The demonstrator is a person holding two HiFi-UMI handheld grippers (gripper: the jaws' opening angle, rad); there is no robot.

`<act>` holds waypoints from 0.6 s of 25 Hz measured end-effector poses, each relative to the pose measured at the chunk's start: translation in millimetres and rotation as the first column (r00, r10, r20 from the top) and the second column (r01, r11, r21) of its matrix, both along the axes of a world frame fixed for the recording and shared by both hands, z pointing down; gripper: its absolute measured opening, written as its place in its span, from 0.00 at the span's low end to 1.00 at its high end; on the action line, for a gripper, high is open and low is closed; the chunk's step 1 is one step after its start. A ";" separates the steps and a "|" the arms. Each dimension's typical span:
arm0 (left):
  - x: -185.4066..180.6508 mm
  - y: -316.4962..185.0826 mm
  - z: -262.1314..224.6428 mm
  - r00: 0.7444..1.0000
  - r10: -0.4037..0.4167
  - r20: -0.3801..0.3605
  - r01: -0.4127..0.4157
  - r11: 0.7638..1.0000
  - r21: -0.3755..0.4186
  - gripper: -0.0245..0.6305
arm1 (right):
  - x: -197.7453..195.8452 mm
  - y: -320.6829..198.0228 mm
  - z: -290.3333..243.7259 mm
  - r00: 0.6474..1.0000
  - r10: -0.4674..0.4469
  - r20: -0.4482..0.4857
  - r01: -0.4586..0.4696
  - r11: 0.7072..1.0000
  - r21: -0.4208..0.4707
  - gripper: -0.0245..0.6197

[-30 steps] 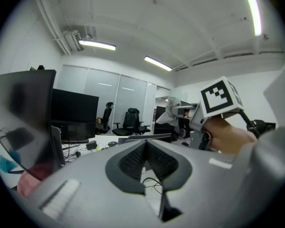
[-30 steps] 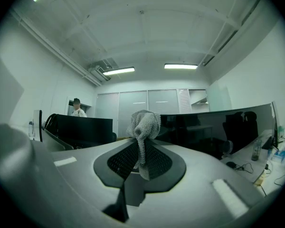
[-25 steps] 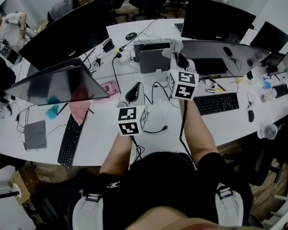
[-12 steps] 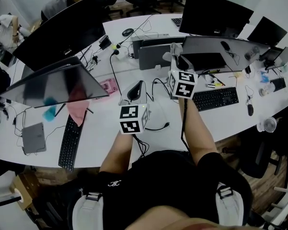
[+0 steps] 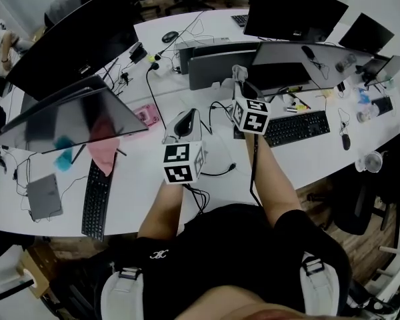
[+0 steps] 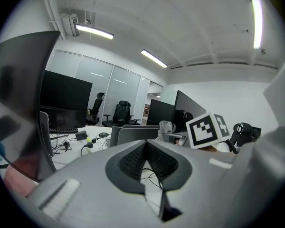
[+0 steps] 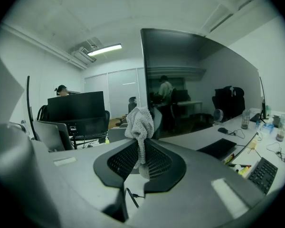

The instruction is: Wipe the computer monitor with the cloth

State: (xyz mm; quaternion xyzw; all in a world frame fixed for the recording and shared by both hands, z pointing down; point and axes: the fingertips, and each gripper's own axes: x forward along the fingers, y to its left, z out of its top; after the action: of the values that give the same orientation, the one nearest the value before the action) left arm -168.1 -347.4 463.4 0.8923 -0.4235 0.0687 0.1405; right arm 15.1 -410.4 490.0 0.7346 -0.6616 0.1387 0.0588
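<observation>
A small grey knitted cloth (image 7: 140,122) sticks up from between the pads of my right gripper (image 7: 141,148), which is shut on it. In the head view the right gripper (image 5: 243,82) holds the cloth (image 5: 239,72) just left of the near monitor (image 5: 307,62). That monitor's dark screen (image 7: 199,80) fills the right gripper view right behind the cloth; I cannot tell whether they touch. My left gripper (image 5: 183,127) hovers over the desk to the left and lower. Its jaws (image 6: 146,148) are shut with nothing between them.
A black keyboard (image 5: 297,127) and a mouse (image 5: 347,142) lie below the monitor, with cables on the white desk (image 5: 140,179). A second monitor (image 5: 73,122), a pink cloth (image 5: 105,153) and another keyboard (image 5: 95,199) are on the left. More monitors (image 5: 293,9) stand behind.
The head view has drifted so the desk sits a little higher in frame. Both grippers keep nearly the same pose, and the cloth stays pinched in the right one.
</observation>
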 end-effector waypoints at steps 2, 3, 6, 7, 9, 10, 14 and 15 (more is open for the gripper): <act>-1.6 -1.1 4.7 1.000 0.004 0.007 -0.004 1.000 -0.007 0.11 | 0.0 -1.2 14.0 1.000 0.002 0.020 -0.002 1.000 -0.006 0.09; -2.3 -1.9 6.6 1.000 0.007 0.014 -0.007 1.000 -0.009 0.11 | -0.1 -1.9 20.8 1.000 0.003 0.031 -0.003 1.000 -0.007 0.09; -3.5 -3.8 11.4 0.999 0.013 0.032 -0.013 1.000 -0.013 0.11 | 0.0 -3.4 41.8 0.999 0.010 0.041 -0.009 1.000 -0.007 0.09; -3.5 -4.4 12.9 0.999 0.016 0.038 -0.015 1.000 -0.015 0.11 | -0.1 -3.7 49.5 0.999 0.011 0.036 -0.011 1.000 -0.011 0.09; -3.5 -5.9 15.8 0.998 0.023 0.052 -0.022 1.000 -0.018 0.11 | -0.5 -4.6 65.8 0.999 0.011 0.033 -0.010 0.999 -0.031 0.09; -3.5 -6.6 17.5 0.998 0.027 0.060 -0.026 0.999 -0.019 0.11 | -0.7 -4.8 74.5 0.999 0.011 0.038 -0.010 0.999 -0.045 0.09; -3.8 -9.3 24.6 0.996 0.042 0.082 -0.039 0.999 -0.027 0.11 | 0.0 -3.0 111.3 0.998 0.031 0.060 -0.024 0.994 -0.111 0.09; -3.4 -9.9 26.0 0.995 0.045 0.086 -0.043 0.999 -0.028 0.11 | 1.1 -2.2 119.8 0.997 0.040 0.060 -0.032 0.991 -0.128 0.09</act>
State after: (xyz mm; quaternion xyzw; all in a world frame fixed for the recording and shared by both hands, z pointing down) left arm -171.5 -357.3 489.4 0.8957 -0.4086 0.1157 0.1321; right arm 16.2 -412.6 609.8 0.7364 -0.6396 0.2046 0.0821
